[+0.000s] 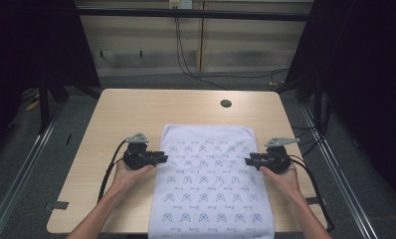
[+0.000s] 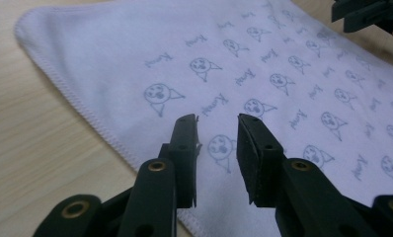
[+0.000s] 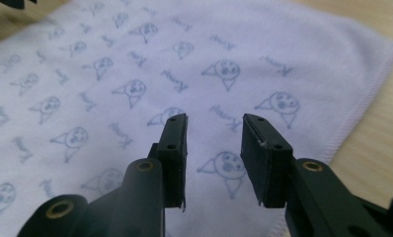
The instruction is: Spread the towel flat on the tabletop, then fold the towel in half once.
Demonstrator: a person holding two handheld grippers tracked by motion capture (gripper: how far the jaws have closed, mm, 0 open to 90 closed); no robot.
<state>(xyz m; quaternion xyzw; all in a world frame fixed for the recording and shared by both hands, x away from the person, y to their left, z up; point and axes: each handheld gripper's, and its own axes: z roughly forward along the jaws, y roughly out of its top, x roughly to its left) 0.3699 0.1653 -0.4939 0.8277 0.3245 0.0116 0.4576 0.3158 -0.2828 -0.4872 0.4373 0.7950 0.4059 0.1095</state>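
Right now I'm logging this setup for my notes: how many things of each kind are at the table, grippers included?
Printed white cloth lying flat on the table: 1
Black two-jaw grippers, the left gripper at the cloth's left edge and the right gripper at its right edge, both with jaws apart and nothing held: 2
Tables: 1
Total: 4

A white cloth (image 1: 211, 184) printed with rows of small grey cartoon faces and script words lies spread flat and smooth on the pale wooden counter (image 1: 116, 114), its stitched far edge square across the middle and its near end hanging over the front edge.
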